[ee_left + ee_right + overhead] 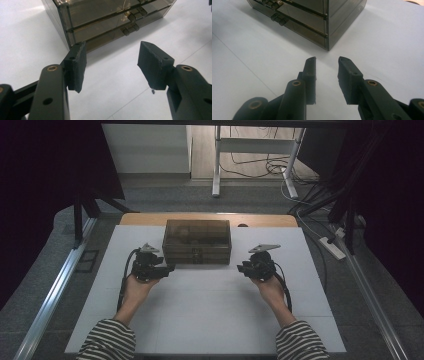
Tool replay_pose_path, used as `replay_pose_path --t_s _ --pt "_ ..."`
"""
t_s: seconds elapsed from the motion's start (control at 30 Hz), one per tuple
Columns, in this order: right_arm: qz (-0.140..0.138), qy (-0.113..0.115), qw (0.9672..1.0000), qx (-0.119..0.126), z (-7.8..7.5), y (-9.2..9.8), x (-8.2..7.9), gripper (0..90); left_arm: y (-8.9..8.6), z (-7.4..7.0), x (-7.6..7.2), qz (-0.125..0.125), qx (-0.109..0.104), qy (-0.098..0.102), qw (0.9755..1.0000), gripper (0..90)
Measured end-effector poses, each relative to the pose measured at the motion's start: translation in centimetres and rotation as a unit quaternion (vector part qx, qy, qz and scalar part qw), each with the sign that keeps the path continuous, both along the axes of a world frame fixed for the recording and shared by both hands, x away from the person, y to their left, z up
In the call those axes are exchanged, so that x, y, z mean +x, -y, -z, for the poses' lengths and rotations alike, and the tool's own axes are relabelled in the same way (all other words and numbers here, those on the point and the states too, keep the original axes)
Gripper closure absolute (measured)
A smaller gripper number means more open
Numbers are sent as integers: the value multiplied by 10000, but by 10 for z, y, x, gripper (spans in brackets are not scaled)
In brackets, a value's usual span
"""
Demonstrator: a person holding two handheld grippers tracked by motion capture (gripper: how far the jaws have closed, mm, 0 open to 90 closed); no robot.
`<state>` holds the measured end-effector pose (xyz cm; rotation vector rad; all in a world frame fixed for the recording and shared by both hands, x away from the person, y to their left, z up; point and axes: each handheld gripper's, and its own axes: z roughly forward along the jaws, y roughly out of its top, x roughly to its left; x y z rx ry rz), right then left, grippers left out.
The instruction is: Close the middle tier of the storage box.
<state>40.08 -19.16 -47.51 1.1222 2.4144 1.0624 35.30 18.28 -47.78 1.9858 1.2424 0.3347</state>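
— What did you have in front of you?

— I had a white rectangular table top (210,320), and at its twelve o'clock end sat a smoky brown translucent plastic drawer box (196,241) with small front handles.

— And the grippers?

— My left gripper (170,268) hovered at the box's eight o'clock corner, jaws wide with nothing between them. My right gripper (240,268) sat at the box's four o'clock, just apart from it, jaws narrowly parted and likewise empty.
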Motion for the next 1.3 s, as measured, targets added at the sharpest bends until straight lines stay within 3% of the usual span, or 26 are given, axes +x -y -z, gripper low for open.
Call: replay_pose_path --t_s 0.43,0.63,1.3 --pt "57 118 9998 154 -2 25 -16 640 -4 1 -16 68 0 181 9998 391" --pt "59 141 9996 226 -4 33 -23 612 -11 3 -25 22 -104 235 9997 382" --pt "182 311 9993 113 -5 54 -45 515 -24 6 -54 16 -179 591 9981 350"
